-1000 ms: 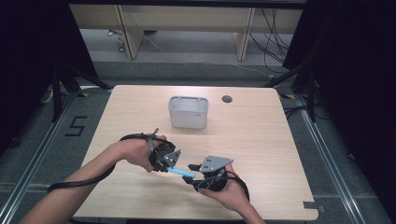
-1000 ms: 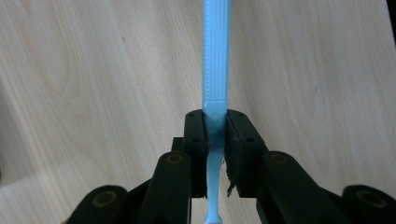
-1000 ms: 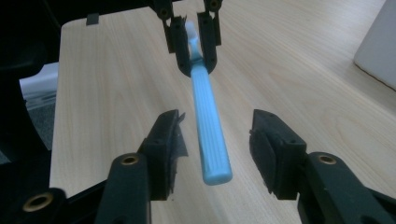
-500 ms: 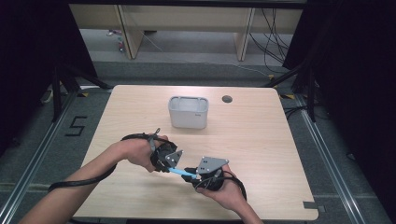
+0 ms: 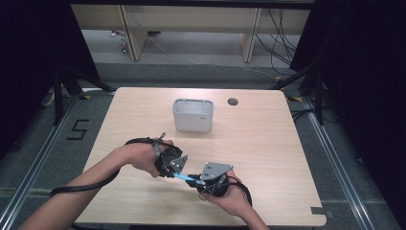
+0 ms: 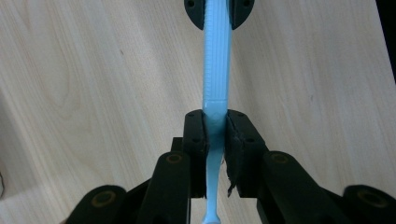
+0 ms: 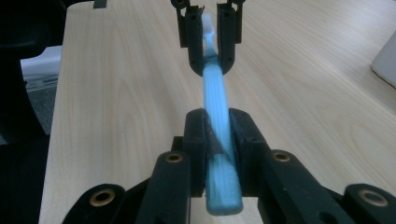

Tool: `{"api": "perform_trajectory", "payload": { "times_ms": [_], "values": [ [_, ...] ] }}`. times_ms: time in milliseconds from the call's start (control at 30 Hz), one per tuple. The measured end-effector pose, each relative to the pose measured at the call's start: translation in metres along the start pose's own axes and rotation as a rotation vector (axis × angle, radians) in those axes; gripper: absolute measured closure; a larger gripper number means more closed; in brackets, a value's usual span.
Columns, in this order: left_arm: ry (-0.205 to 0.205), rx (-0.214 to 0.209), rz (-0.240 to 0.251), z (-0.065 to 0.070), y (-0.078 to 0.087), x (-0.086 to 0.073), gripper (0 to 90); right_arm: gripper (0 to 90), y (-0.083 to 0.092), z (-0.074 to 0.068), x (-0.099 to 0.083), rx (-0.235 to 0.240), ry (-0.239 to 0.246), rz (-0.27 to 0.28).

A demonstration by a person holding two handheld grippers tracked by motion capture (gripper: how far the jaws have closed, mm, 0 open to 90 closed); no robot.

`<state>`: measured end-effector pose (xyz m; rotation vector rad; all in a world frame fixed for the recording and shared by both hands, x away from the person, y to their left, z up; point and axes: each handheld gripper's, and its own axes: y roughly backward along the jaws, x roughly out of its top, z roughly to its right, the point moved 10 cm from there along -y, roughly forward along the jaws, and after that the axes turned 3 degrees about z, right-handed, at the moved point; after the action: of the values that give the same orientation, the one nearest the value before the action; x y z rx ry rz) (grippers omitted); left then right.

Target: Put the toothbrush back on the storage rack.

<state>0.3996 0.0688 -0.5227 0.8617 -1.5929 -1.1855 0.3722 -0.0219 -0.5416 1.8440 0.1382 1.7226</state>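
Table (image 5: 268, 143), one bin (image 5: 193, 115), one toothbrush (image 5: 184, 178)

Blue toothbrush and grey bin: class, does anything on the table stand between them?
Nothing visible does. The blue toothbrush is gripped by the left gripper and right gripper near the table's front; only bare wood lies between it and the grey bin.

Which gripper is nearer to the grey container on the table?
Left. The left gripper is just in front of the grey container, slightly to its left. The right gripper sits further toward the table's near edge. Both grip a blue toothbrush.
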Motion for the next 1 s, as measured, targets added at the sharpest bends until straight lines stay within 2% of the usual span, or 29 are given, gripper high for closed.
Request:
{"api": "perform_trajectory", "payload": {
  "times_ms": [100,133,167,200,267,333,367,433,467,500,533,567,633,667,700,733,800,833,867,933,967,1000],
  "values": [
    [0.014,0.031,0.036,-0.003,0.002,0.002,75.2,78.7,0.000,0.002,0.001,-0.019,0.018,0.005],
    [0.017,0.047,0.049,-0.004,0.003,0.002,73.8,78.7,0.000,0.002,-0.001,-0.018,0.011,0.000],
    [0.033,0.085,0.072,-0.007,0.007,0.002,69.0,78.6,0.002,0.002,-0.004,-0.032,-0.020,-0.016],
    [0.033,0.085,0.072,-0.007,0.007,0.002,66.7,78.6,0.002,0.002,-0.004,-0.032,-0.020,-0.016],
    [0.054,0.126,0.109,-0.009,0.011,0.003,65.1,78.7,0.002,0.006,-0.005,-0.049,0.017,-0.013],
    [0.071,0.167,0.139,-0.012,0.018,0.003,62.4,78.7,0.003,0.007,-0.007,-0.052,0.005,-0.018],
    [0.085,0.186,0.160,-0.013,0.020,0.003,61.0,78.7,0.004,0.008,-0.008,-0.066,-0.023,-0.020],
    [0.098,0.226,0.186,-0.015,0.026,0.002,59.0,78.6,0.005,0.012,-0.008,-0.081,-0.018,-0.015],
    [0.121,0.261,0.224,-0.016,0.030,0.002,56.9,78.7,0.007,0.016,-0.008,-0.101,-0.005,-0.008],
    [0.136,0.277,0.246,-0.016,0.032,0.003,55.6,78.7,0.008,0.017,-0.009,-0.103,-0.020,-0.004],
    [0.136,0.277,0.246,-0.016,0.032,0.003,55.4,78.7,0.008,0.017,-0.009,-0.103,-0.020,-0.004],
    [0.145,0.301,0.284,-0.015,0.035,0.003,54.4,78.7,0.010,0.020,-0.010,-0.122,-0.034,-0.002],
    [0.146,0.315,0.289,-0.015,0.036,0.002,51.8,78.7,0.010,0.021,-0.010,-0.124,-0.035,0.001],
    [0.162,0.325,0.310,-0.014,0.037,0.002,51.8,78.7,0.012,0.023,-0.010,-0.129,-0.027,-0.003],
    [0.175,0.337,0.322,-0.014,0.037,0.002,51.2,78.7,0.012,0.022,-0.010,-0.138,-0.054,0.002],
    [0.202,0.350,0.338,-0.012,0.037,0.000,49.1,78.7,0.013,0.026,-0.010,-0.151,-0.032,0.010],
    [0.210,0.360,0.345,-0.012,0.037,-0.002,47.7,78.7,0.014,0.027,-0.011,-0.159,-0.040,0.006],
    [0.243,0.370,0.370,-0.011,0.037,-0.003,46.6,78.7,0.015,0.028,-0.011,-0.169,-0.038,0.010],
    [0.243,0.370,0.370,-0.011,0.037,-0.003,45.6,78.7,0.015,0.027,-0.013,-0.172,-0.075,0.007],
    [0.266,0.379,0.388,-0.009,0.037,-0.004,44.6,78.7,0.016,0.029,-0.013,-0.180,-0.073,0.012],
    [0.291,0.388,0.411,-0.008,0.037,-0.005,43.6,78.7,0.017,0.031,-0.012,-0.187,-0.066,0.029],
    [0.291,0.388,0.411,-0.008,0.037,-0.005,43.2,78.7,0.019,0.033,-0.013,-0.192,-0.072,0.030]
  ]
}}
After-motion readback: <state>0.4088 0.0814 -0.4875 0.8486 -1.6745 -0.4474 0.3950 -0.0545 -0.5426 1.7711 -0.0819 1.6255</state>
